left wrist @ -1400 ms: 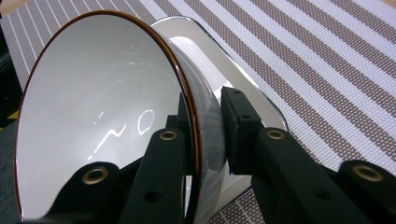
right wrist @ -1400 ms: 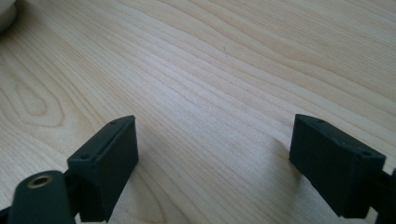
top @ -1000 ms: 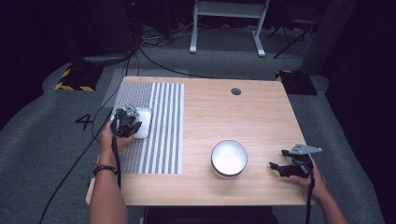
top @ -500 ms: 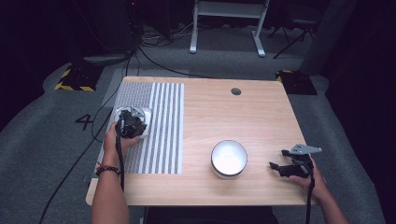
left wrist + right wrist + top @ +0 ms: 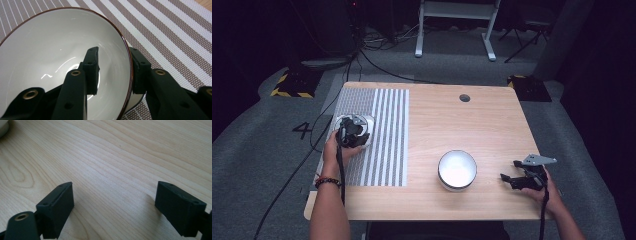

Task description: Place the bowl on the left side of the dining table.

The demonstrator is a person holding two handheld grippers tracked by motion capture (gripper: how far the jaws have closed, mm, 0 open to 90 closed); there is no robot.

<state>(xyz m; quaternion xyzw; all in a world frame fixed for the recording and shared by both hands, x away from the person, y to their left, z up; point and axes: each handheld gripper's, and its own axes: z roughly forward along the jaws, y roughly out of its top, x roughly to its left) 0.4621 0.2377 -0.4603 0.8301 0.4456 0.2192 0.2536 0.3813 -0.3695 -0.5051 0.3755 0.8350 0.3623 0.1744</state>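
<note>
A wooden table (image 5: 492,125) carries a striped mat (image 5: 387,135) and a white bowl (image 5: 457,170).

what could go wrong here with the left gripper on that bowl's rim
The left gripper straddles only the thin rim of the white bowl, one jaw inside, one outside; the glossy wall might slip or tip if lifted. The bowl sits on the striped mat, which could drag along. The right gripper rests open, offering no support.

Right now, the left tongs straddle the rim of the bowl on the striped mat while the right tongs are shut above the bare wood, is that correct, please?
Not quite: the right tongs are open, jaws wide apart over the table, as the right gripper view shows. The left tongs do straddle the rim of the bowl on the mat.
</note>
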